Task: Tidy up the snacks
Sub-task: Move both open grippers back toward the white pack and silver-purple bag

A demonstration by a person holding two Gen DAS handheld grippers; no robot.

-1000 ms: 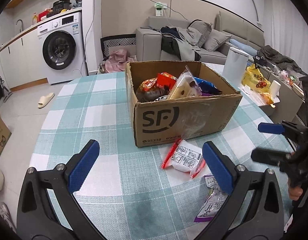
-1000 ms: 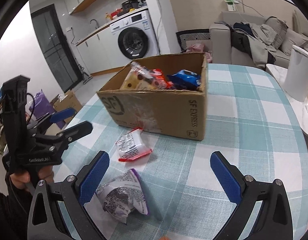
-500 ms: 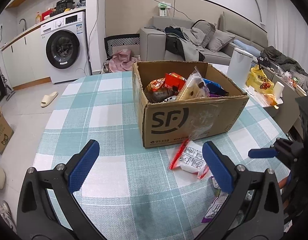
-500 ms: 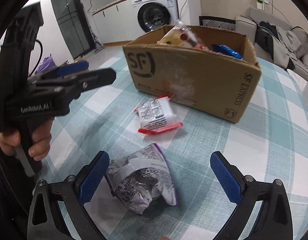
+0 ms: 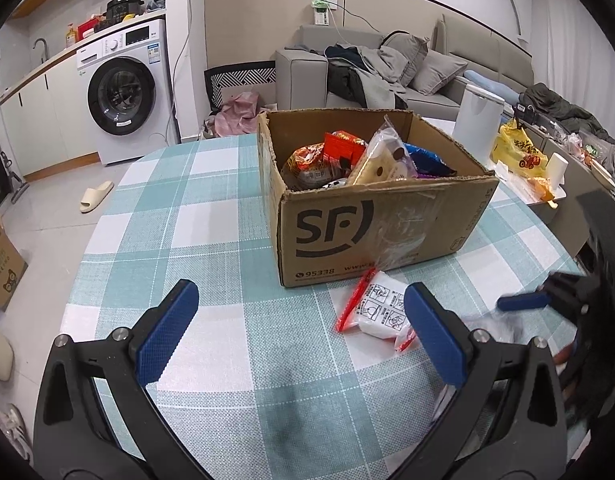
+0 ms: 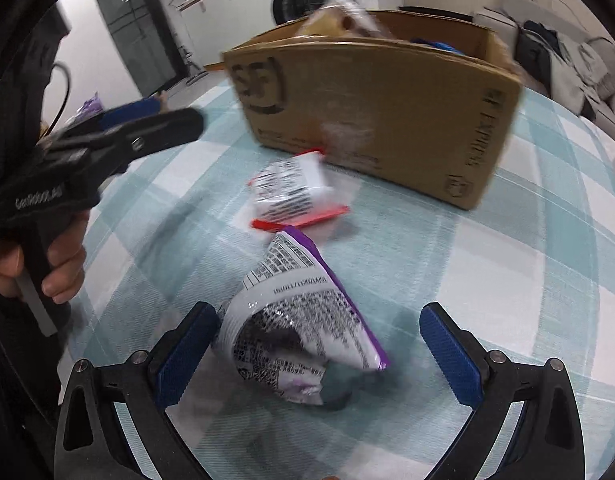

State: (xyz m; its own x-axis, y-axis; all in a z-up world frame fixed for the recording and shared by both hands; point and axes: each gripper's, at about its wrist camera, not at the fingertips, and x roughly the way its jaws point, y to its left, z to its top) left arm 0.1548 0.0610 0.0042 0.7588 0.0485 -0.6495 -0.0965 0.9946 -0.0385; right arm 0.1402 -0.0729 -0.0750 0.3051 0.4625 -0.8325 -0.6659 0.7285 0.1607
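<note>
A cardboard box [image 5: 387, 232] [image 6: 387, 92] marked SF holds several snack packets on the checked tablecloth. In front of it lies a white packet with red edges [image 5: 381, 310] [image 6: 293, 194]. A crumpled white and purple packet [image 6: 295, 328] lies nearer, between the wide-apart blue pads of my right gripper [image 6: 319, 340], close to the left pad [image 6: 187, 350] and untouched by the right one. My left gripper [image 5: 301, 328] is open above bare cloth, left of the white packet; it also shows at the left of the right wrist view [image 6: 147, 128], held by a hand [image 6: 47, 264].
The round table's edge [image 5: 79, 264] curves on the left, with floor, a slipper [image 5: 95, 196] and a washing machine [image 5: 123, 96] beyond. A white canister [image 5: 477, 114] and a yellow bag [image 5: 517, 154] stand behind the box on the right. A sofa [image 5: 387, 72] lies further back.
My right gripper has dropped down and forward, so the purple packet now sits between its pads. The left gripper has drifted slightly left of the box and stays open.
</note>
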